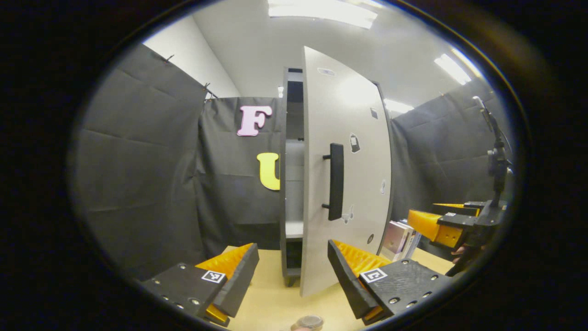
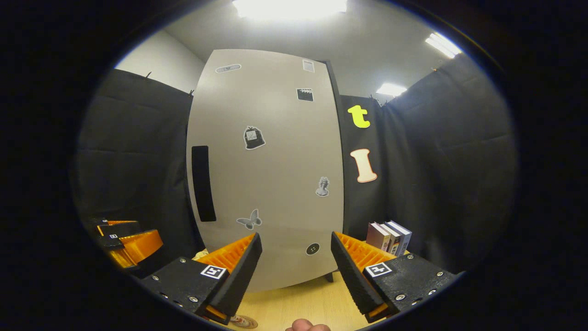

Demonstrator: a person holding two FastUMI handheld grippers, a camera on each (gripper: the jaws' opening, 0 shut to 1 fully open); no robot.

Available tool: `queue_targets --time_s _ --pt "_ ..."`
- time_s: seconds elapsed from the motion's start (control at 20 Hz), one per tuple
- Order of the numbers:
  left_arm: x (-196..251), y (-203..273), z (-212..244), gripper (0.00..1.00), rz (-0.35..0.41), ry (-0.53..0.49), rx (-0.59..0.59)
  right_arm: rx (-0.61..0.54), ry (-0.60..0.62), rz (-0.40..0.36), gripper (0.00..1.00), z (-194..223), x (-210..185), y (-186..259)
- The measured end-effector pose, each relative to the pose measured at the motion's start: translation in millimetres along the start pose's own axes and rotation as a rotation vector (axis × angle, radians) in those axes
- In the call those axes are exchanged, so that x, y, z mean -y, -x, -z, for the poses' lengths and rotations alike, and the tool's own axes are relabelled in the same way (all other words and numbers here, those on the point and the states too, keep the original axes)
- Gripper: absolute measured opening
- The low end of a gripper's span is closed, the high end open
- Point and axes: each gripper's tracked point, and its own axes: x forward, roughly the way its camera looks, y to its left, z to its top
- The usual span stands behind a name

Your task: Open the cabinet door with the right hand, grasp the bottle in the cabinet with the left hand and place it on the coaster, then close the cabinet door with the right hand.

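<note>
Left gripper view: the left gripper [image 1: 291,276] hangs with fingers apart and nothing between them, the cabinet door [image 1: 344,184] standing ajar just ahead and its handle [image 1: 335,181] above the right finger. Shelves show through the gap, too dim to tell any bottle. Off to the right is the right gripper [image 1: 436,225]. Right gripper view: it [image 2: 296,271] gapes empty, facing the door's front, books [image 2: 388,236] beyond its right finger.
</note>
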Motion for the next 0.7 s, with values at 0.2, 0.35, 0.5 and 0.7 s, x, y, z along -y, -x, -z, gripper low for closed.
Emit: queue_targets --time_s 0.2,0.35,0.5,0.7 --pt "20 -14 -12 0.89 0.0 -0.015 0.019 -0.044 -0.032 -0.006 0.94 8 0 -11" --pt "37 -18 -14 0.89 -0.004 -0.019 0.031 -0.033 -0.003 0.008 0.94 1 5 -12" --pt "51 -21 -14 0.89 -0.017 -0.004 0.044 -0.036 0.04 -0.012 0.94 -3 1 -13" --pt "61 -29 -10 0.89 -0.026 0.012 0.029 -0.027 0.064 -0.02 0.94 -9 1 -11"
